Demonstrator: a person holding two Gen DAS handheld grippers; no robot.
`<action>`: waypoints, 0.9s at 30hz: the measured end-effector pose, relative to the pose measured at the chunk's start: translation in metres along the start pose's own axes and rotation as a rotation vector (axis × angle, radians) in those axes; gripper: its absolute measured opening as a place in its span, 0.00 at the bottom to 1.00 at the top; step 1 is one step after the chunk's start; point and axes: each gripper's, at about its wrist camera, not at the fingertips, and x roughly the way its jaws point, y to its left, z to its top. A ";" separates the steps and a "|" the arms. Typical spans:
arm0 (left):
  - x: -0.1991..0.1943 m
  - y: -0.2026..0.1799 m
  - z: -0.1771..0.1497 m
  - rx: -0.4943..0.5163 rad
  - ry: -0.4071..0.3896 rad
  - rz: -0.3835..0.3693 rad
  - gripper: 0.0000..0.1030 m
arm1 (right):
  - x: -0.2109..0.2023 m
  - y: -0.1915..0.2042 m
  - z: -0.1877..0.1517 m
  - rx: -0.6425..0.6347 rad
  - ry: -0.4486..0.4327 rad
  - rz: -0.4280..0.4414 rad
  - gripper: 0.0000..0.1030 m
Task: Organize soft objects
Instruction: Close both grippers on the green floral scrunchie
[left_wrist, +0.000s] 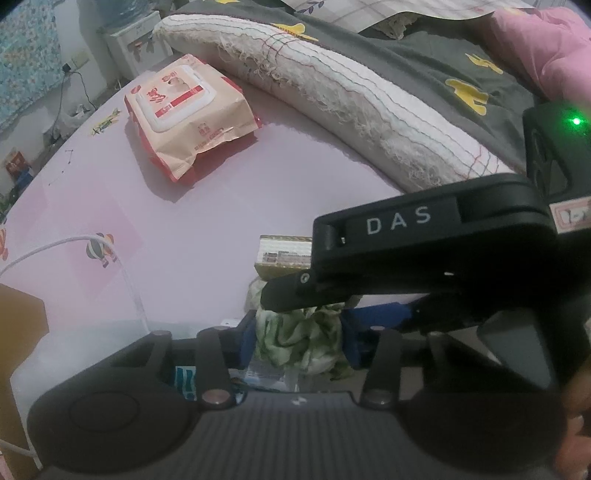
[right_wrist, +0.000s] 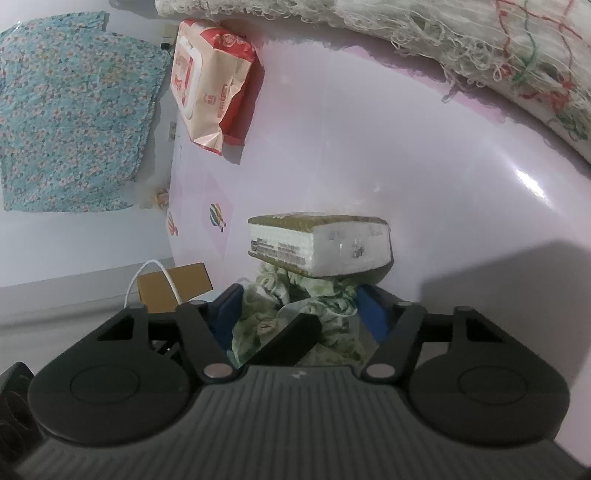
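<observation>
Green-and-white crumpled cloth (right_wrist: 314, 317) sits low in the centre of both views, and it is the one soft thing both grippers meet on. In the right wrist view we see the right gripper (right_wrist: 297, 314) with its two blue pads, one on each side of the bundle, the jaws about half way in and the fabric filling the gap; both pads look pressed against it. One black finger of the other tool crosses the cloth from the lower left. In the left wrist view the left gripper (left_wrist: 299, 339) sits at the bottom centre, its jaws narrow, with the same cloth (left_wrist: 299, 343) bunched between the blue pads. The right tool, marked DAS, reaches in from the right edge and covers part of the bundle.

We count one tissue pack (right_wrist: 321, 243), just above the cloth in the frame and touching it. One wipes pack (left_wrist: 188, 114), peach and red, lies alone in the upper left, well apart. One frayed white towel (left_wrist: 332, 96) curves across the top, beside a grey blanket (left_wrist: 461, 62). All rest on a pale pink sheet (left_wrist: 221, 206). One white cable (left_wrist: 74, 243) loops at the left, beside one brown box (right_wrist: 173, 288).
</observation>
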 end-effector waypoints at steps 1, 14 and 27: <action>0.000 0.000 0.000 -0.005 -0.002 -0.001 0.42 | 0.000 0.000 0.000 -0.006 -0.002 0.001 0.56; -0.014 -0.009 -0.005 -0.011 -0.012 -0.026 0.40 | -0.015 -0.003 -0.007 -0.027 -0.003 0.033 0.40; -0.044 -0.016 -0.010 -0.016 -0.057 -0.072 0.40 | -0.043 0.001 -0.025 -0.025 -0.020 0.073 0.36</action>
